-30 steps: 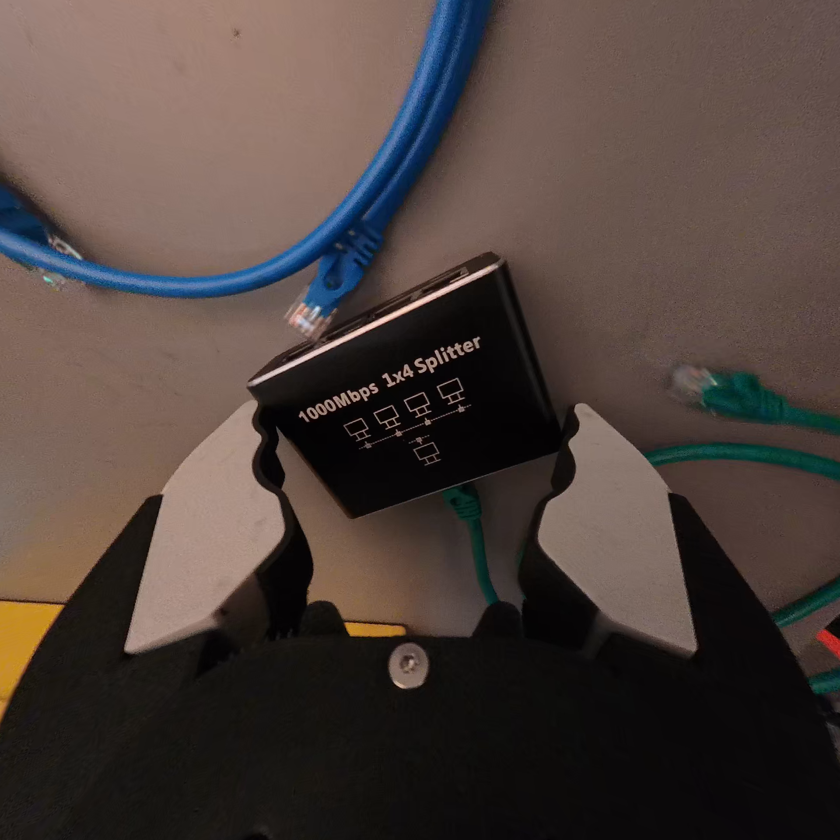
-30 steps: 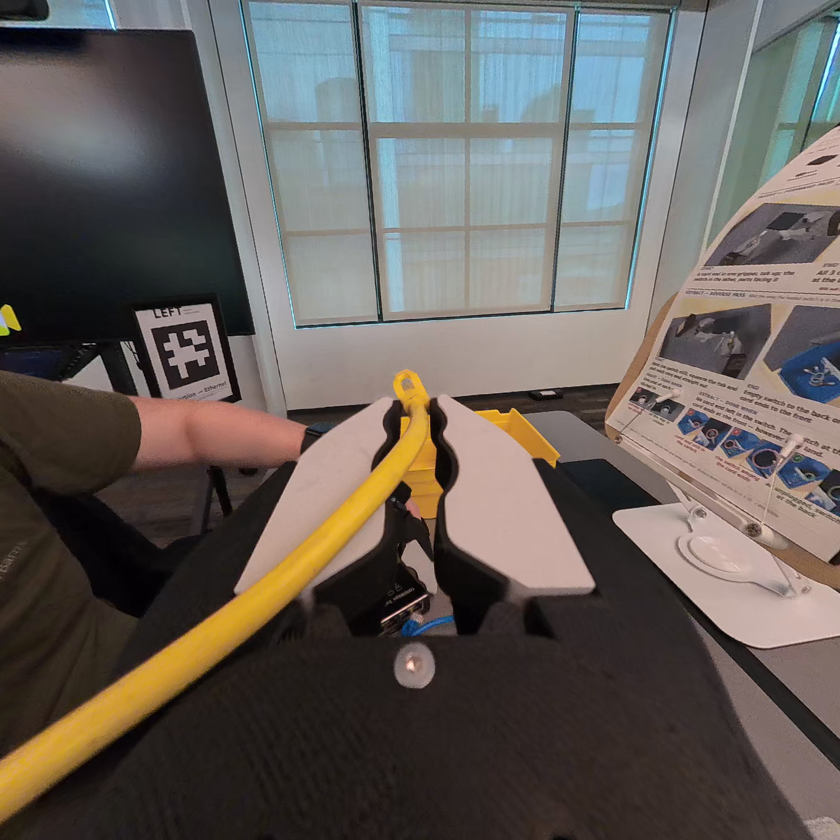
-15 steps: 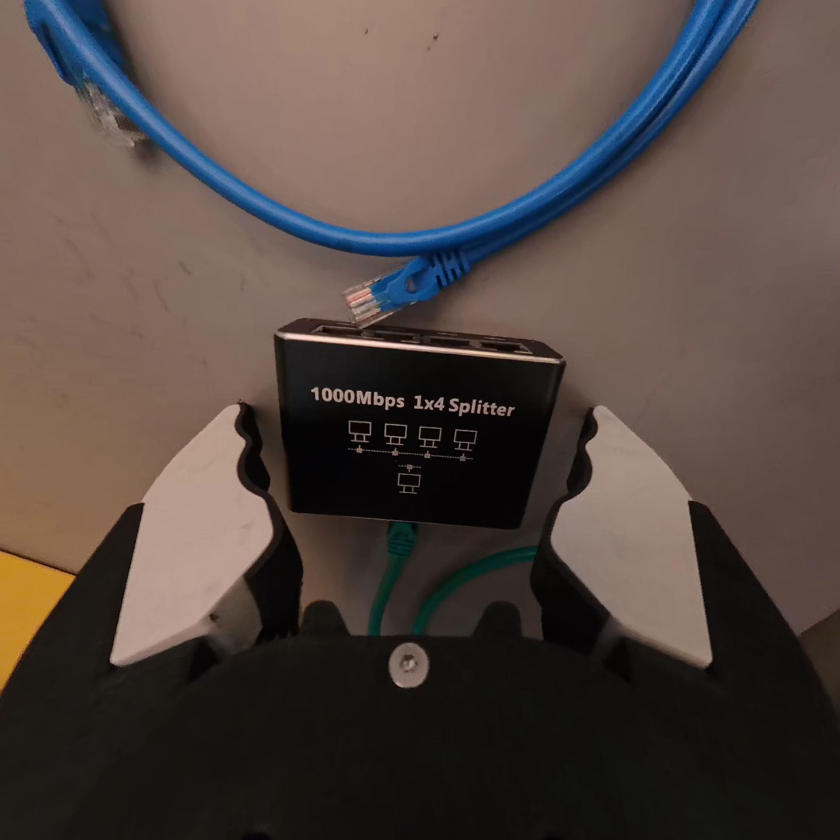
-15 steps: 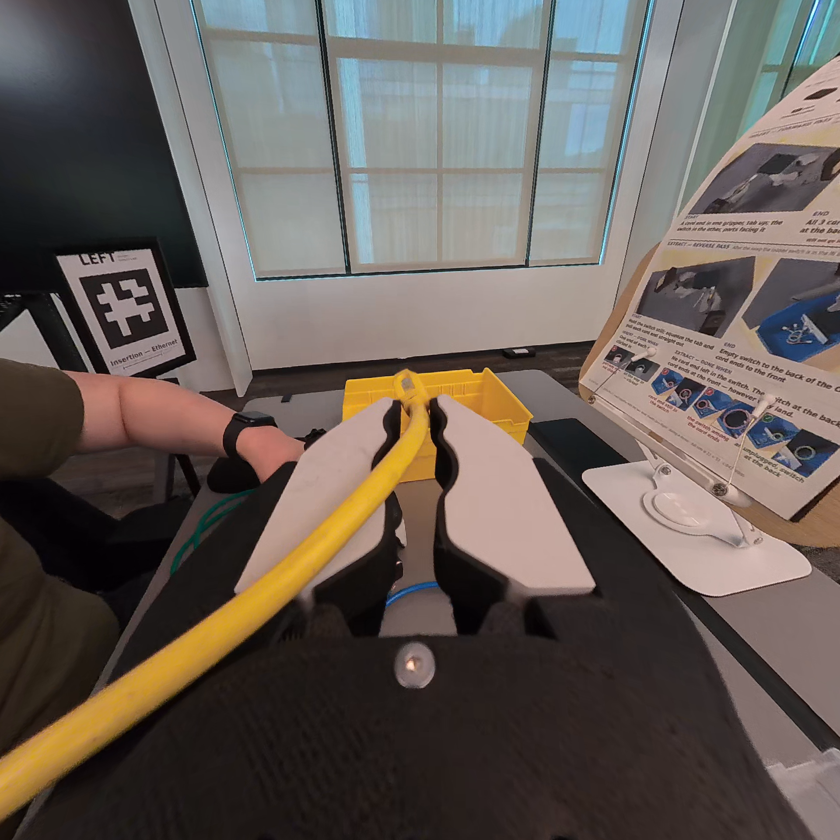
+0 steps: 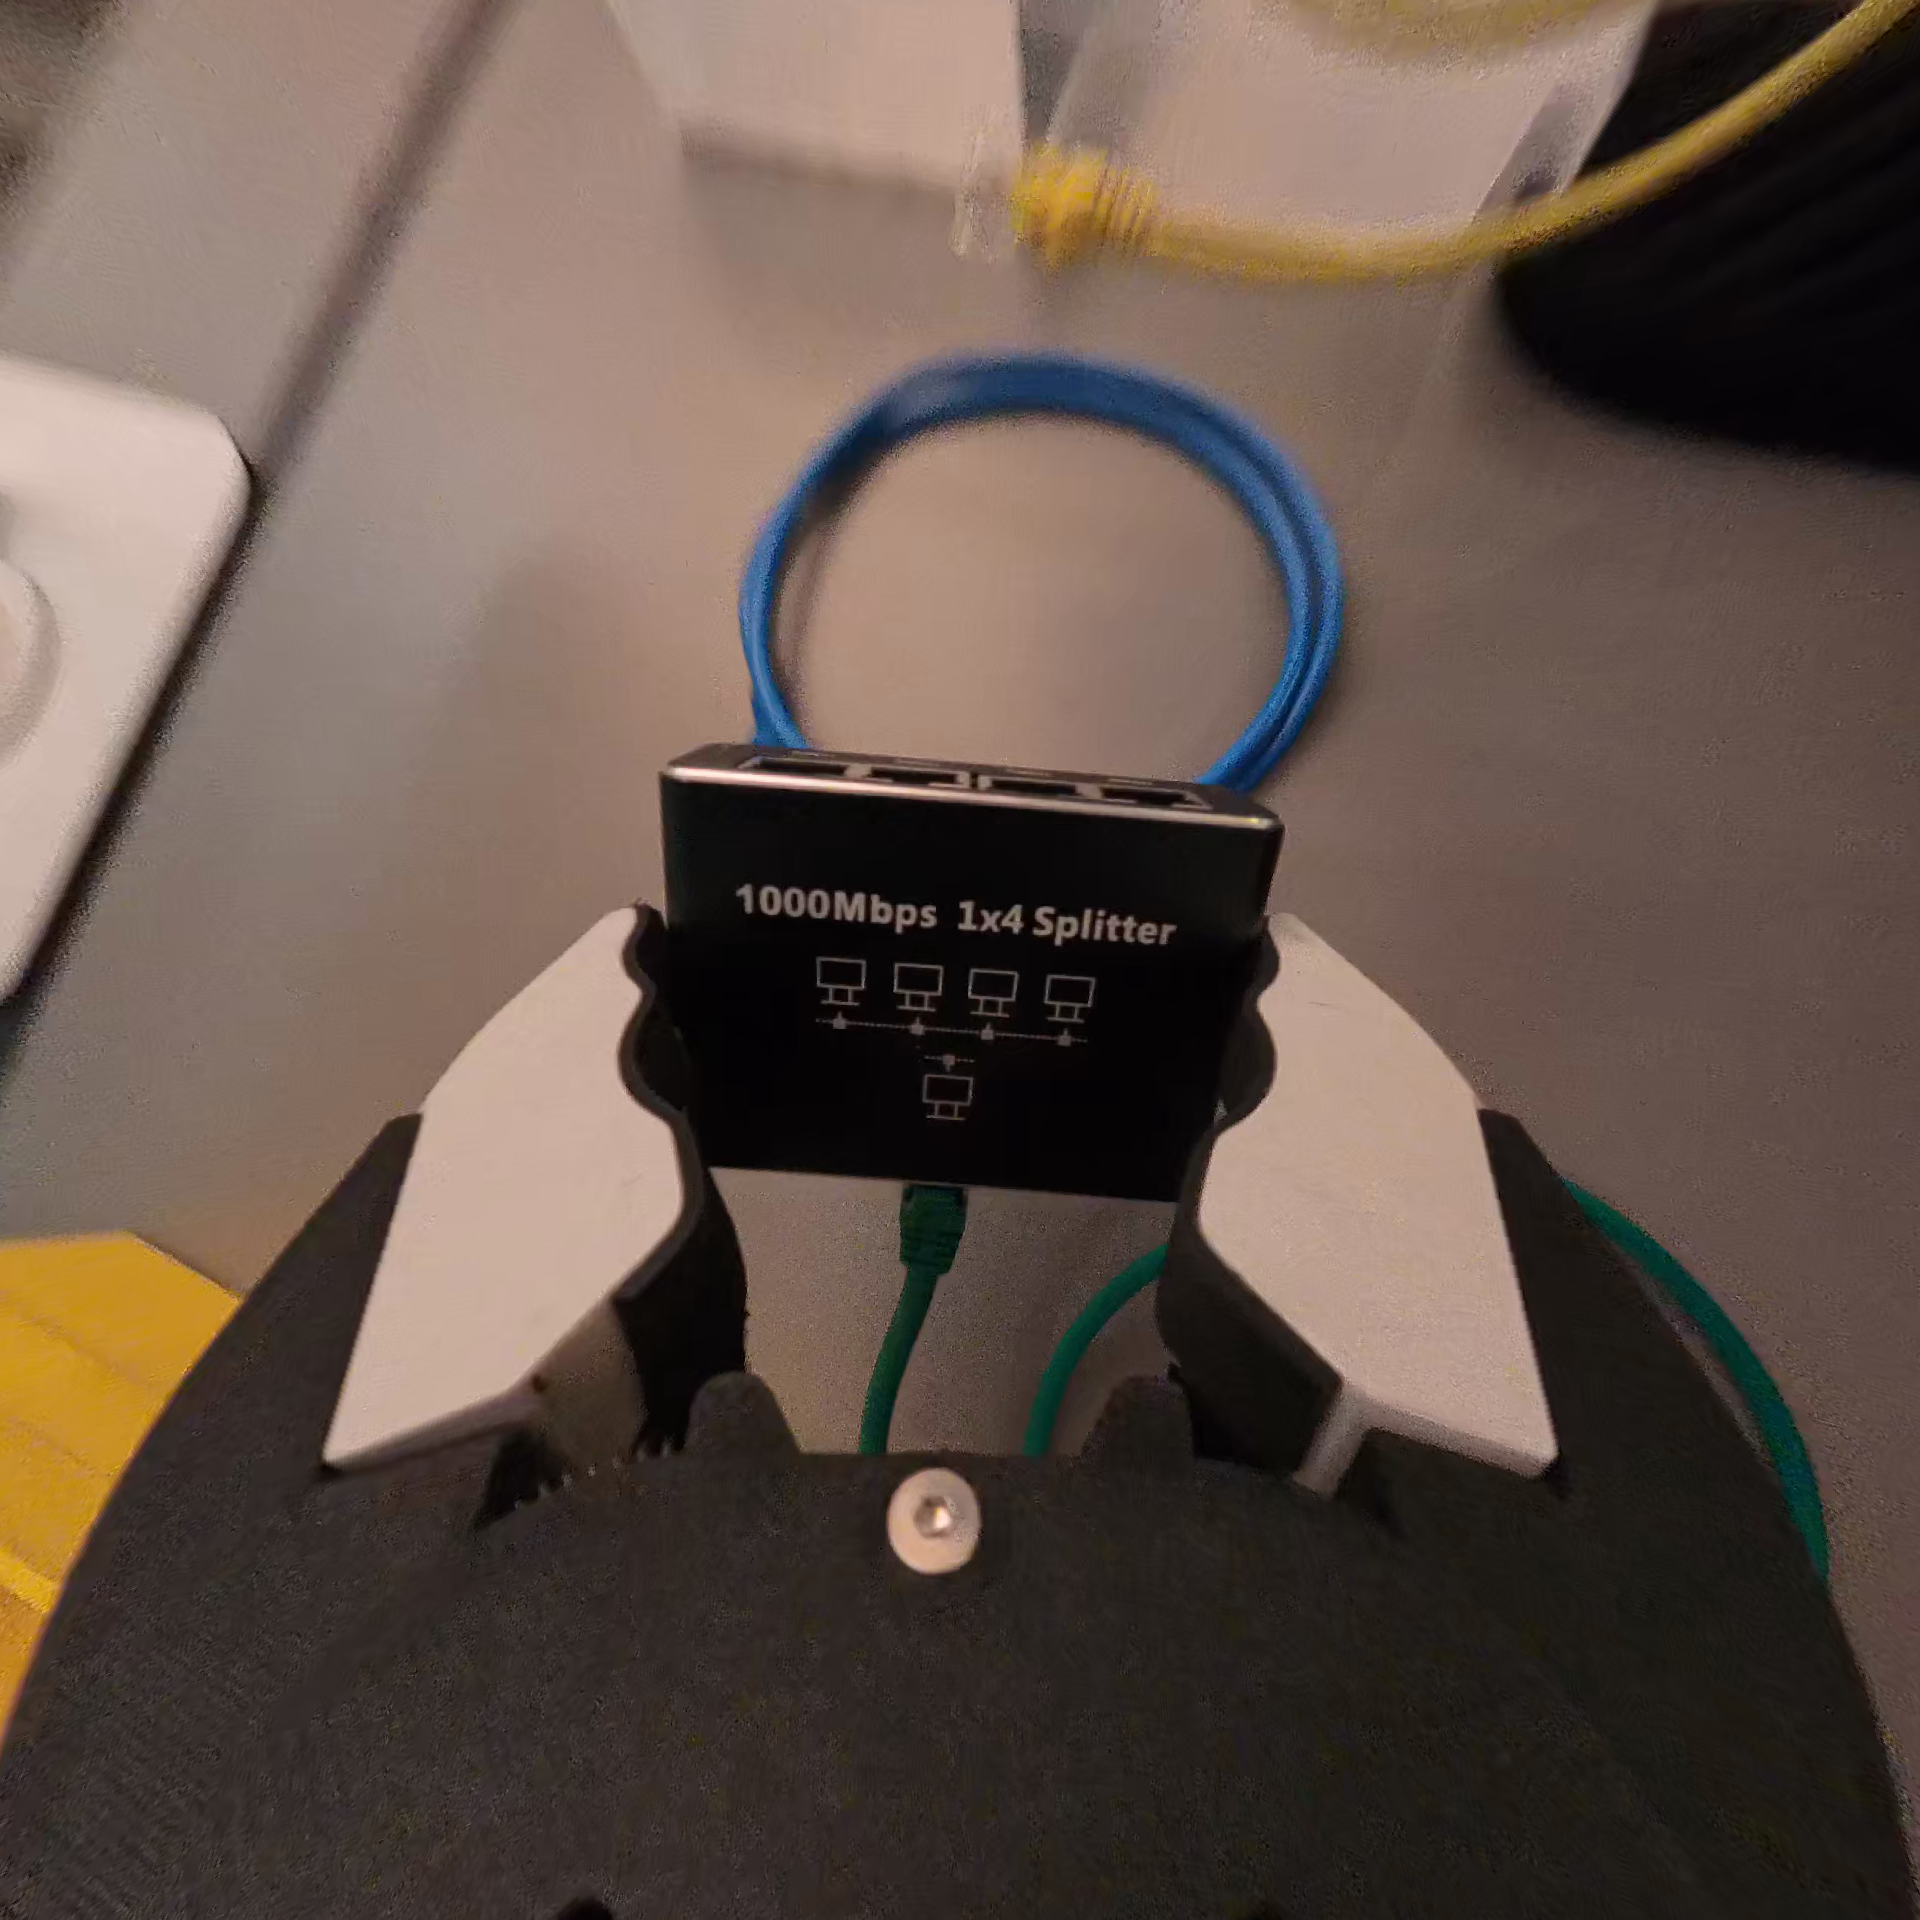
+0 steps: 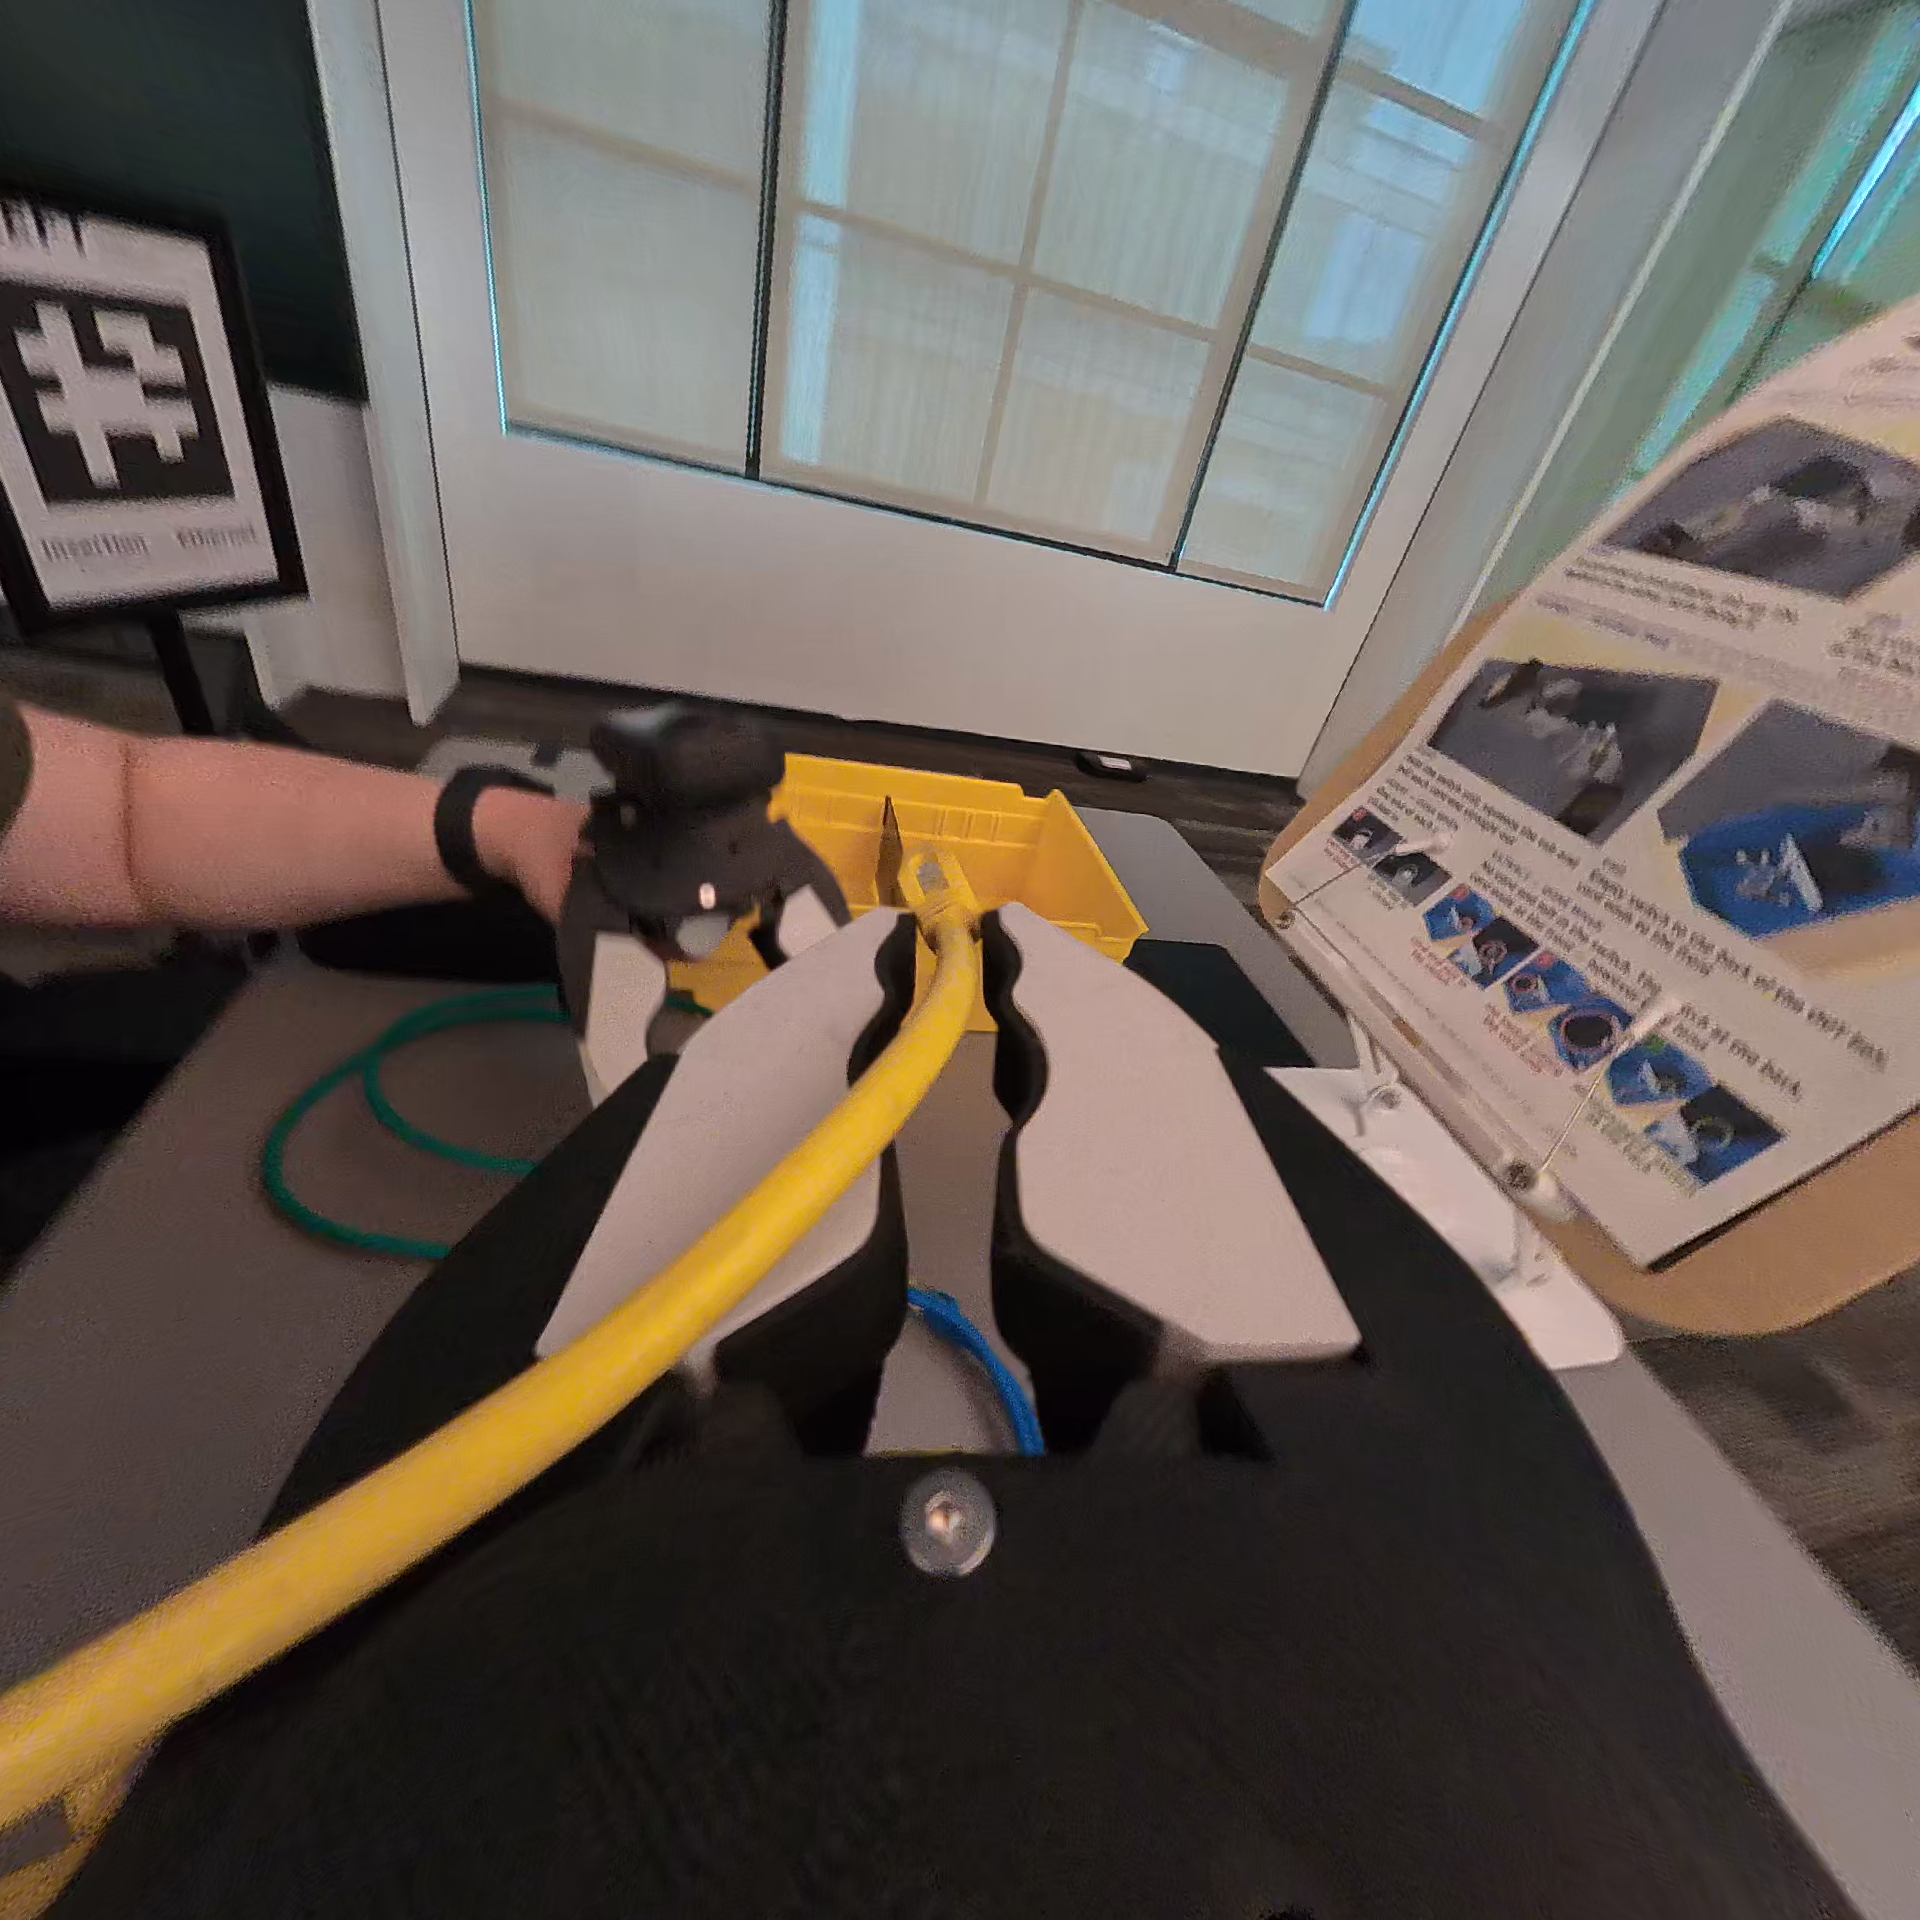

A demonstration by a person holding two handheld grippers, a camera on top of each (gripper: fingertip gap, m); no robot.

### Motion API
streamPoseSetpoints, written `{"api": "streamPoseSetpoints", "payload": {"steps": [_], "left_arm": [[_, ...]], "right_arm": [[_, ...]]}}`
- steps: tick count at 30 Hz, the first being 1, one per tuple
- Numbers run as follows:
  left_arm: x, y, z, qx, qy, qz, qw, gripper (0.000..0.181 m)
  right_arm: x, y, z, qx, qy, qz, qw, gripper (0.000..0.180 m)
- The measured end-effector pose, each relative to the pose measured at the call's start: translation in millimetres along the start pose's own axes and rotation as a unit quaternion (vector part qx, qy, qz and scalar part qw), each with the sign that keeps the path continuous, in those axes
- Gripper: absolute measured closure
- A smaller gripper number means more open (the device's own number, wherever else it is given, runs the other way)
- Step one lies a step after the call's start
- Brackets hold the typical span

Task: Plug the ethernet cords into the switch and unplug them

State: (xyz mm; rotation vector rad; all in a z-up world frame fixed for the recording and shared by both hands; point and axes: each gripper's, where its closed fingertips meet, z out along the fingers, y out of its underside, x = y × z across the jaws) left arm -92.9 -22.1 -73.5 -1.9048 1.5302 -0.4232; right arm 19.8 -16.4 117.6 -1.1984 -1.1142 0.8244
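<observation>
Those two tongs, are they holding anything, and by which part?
Left tongs grip the flat black metal switch box by its two side edges. Right tongs pinch the thick yellow ethernet cord just behind its plug.

Daylight from the window; dim, motion-blurred, fisheye-warped edges.

Left wrist view close above table, right faces window, sharing blue cord.

Left tool now clamped on switch (lifted, previously loose).
</observation>
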Motion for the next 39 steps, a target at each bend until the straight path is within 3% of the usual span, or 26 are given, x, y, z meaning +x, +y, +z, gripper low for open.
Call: {"api": "streamPoseSetpoints", "payload": {"steps": [1, 4, 10, 21, 30, 39], "left_arm": [[-1, -14, -9, 0.045, 0.006, 0.017, 0.999, 0.078], [-11, -47, -31, 0.126, 0.007, 0.058, 0.990, 0.078], [-23, -83, -50, 0.171, 0.013, 0.135, 0.976, 0.078], [-26, -74, -52, 0.199, 0.032, 0.129, 0.971, 0.078], [-31, -80, -59, 0.189, -0.028, 0.139, 0.972, 0.078], [-21, -89, -65, 0.195, -0.034, 0.138, 0.971, 0.076]], "right_arm": [[-5, 2, 5, -0.009, -0.007, -0.028, 1.000, 0.168], [-29, 13, 23, -0.056, -0.039, -0.111, 0.992, 0.168], [-60, 28, 58, -0.127, -0.061, -0.199, 0.970, 0.168], [-63, 46, 74, -0.190, -0.048, -0.196, 0.961, 0.168], [-59, 43, 71, -0.196, -0.040, -0.077, 0.977, 0.168], [-66, 39, 70, -0.193, -0.052, -0.071, 0.977, 0.168]]}}
